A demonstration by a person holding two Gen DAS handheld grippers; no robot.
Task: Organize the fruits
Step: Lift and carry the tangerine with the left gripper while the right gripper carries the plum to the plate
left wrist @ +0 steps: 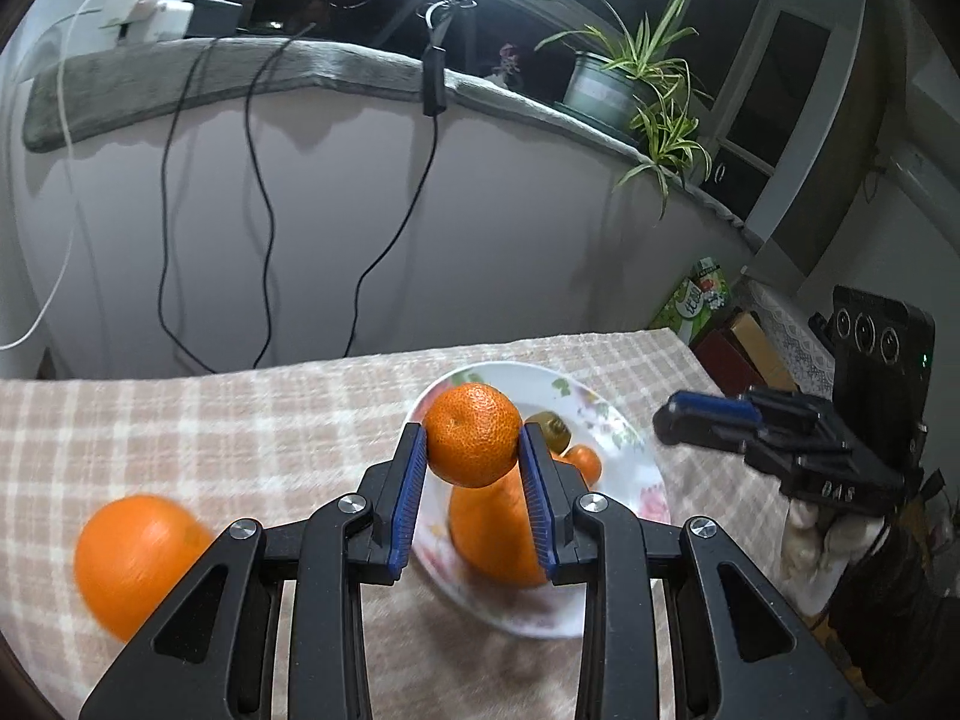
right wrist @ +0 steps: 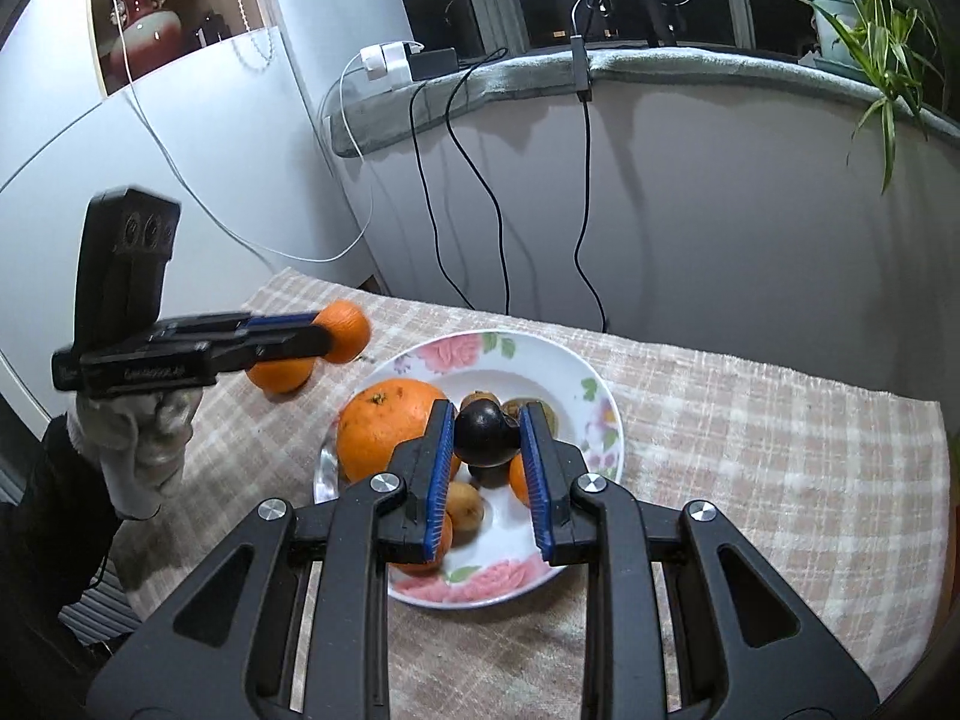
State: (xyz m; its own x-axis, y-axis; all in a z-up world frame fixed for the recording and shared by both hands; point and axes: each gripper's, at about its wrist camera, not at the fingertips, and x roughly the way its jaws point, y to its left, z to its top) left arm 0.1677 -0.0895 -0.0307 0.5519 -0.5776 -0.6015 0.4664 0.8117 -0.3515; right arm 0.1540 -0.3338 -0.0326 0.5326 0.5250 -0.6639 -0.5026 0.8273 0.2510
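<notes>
Sitting pinched between the blue pads of the left gripper (left wrist: pixel 473 444), a mandarin (left wrist: pixel 472 434) hangs above the flowered plate (right wrist: pixel 540 360) on the checked desk (right wrist: pixel 750 468), while the right gripper (right wrist: pixel 486 441) clamps a dark round fruit (right wrist: pixel 486 435) over that plate.

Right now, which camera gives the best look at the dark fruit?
The right wrist view: the dark fruit sits close up, clamped in the right tongs above the plate. In the left wrist view, the right tongs appear side-on and blurred, and the fruit cannot be made out.
</notes>
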